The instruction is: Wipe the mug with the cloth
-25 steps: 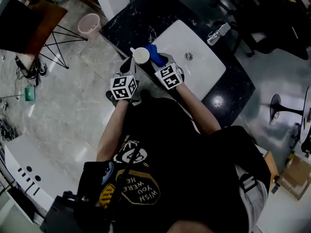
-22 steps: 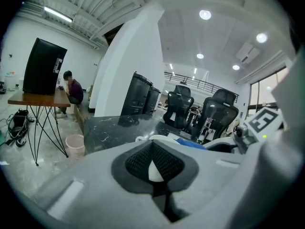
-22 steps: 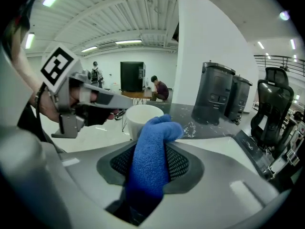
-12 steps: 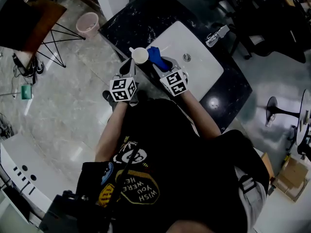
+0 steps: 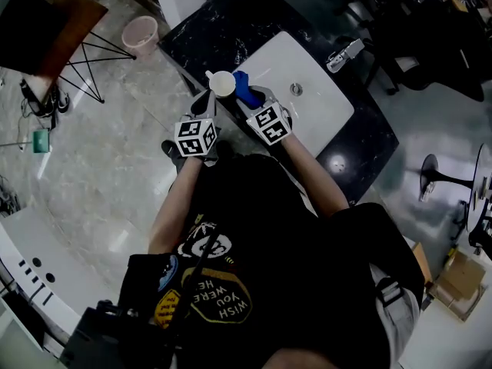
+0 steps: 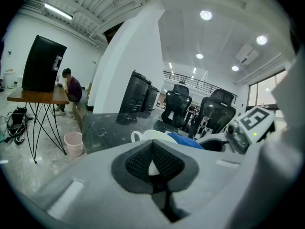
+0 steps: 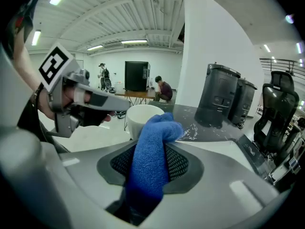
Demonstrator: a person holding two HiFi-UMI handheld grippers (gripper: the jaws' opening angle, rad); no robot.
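Observation:
A white mug (image 5: 222, 84) is held up over the near edge of the black counter. My left gripper (image 5: 211, 100) is shut on its wall; a white sliver of the mug (image 6: 151, 166) shows between the dark pads, and its rim and handle rise beyond them. My right gripper (image 5: 248, 97) is shut on a bunched blue cloth (image 5: 243, 86). In the right gripper view the blue cloth (image 7: 153, 151) sticks up from between the pads, its tip against the side of the mug (image 7: 142, 119). From the left gripper view the cloth (image 6: 189, 141) lies just right of the mug.
A white sink basin (image 5: 317, 106) with a drain (image 5: 297, 89) and a faucet (image 5: 345, 53) is set into the black marble counter (image 5: 223, 25). A pink bin (image 5: 141, 34) and a wire-legged table (image 5: 58, 29) stand on the floor at the left. Office chairs and dark bins stand behind.
My right gripper has moved slightly forward and left, bringing the cloth closer against the mug. The left gripper and mug have hardly moved.

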